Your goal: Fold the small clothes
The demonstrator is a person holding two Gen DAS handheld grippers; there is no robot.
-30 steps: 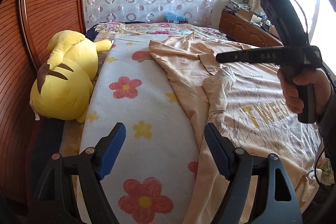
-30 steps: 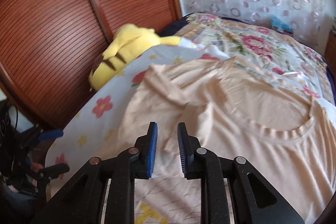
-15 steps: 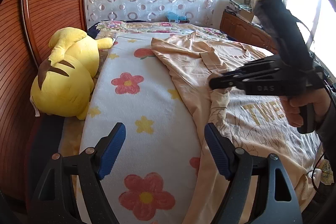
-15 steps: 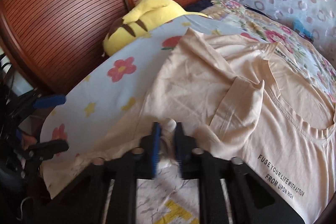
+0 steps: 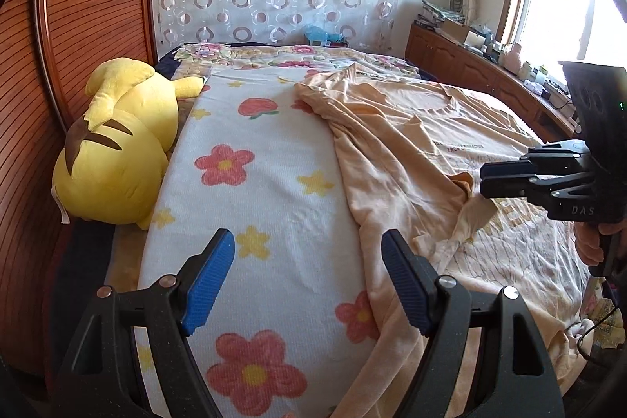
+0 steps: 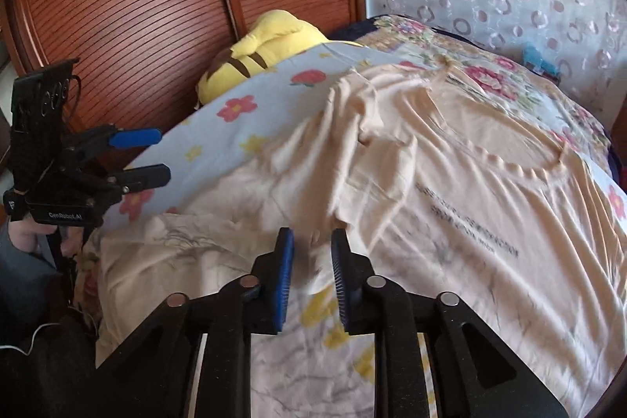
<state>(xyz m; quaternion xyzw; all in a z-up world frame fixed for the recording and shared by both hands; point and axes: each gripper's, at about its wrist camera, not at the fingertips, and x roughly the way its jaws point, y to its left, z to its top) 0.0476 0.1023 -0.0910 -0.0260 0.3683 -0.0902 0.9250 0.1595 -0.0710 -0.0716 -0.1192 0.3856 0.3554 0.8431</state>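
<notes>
— Plush toy (image 5: 117, 151) lies left of the peach T-shirt (image 5: 423, 159)?
— Yes. Left gripper (image 5: 307, 279) hovers off the shirt's left edge, jaws wide apart. Right gripper (image 6: 311, 273), partly parted, is above the shirt, holding nothing.

L wrist cam faces headboard; R looks leftward; both share shirt (image 5: 411, 143) (image 6: 450, 183).
</notes>
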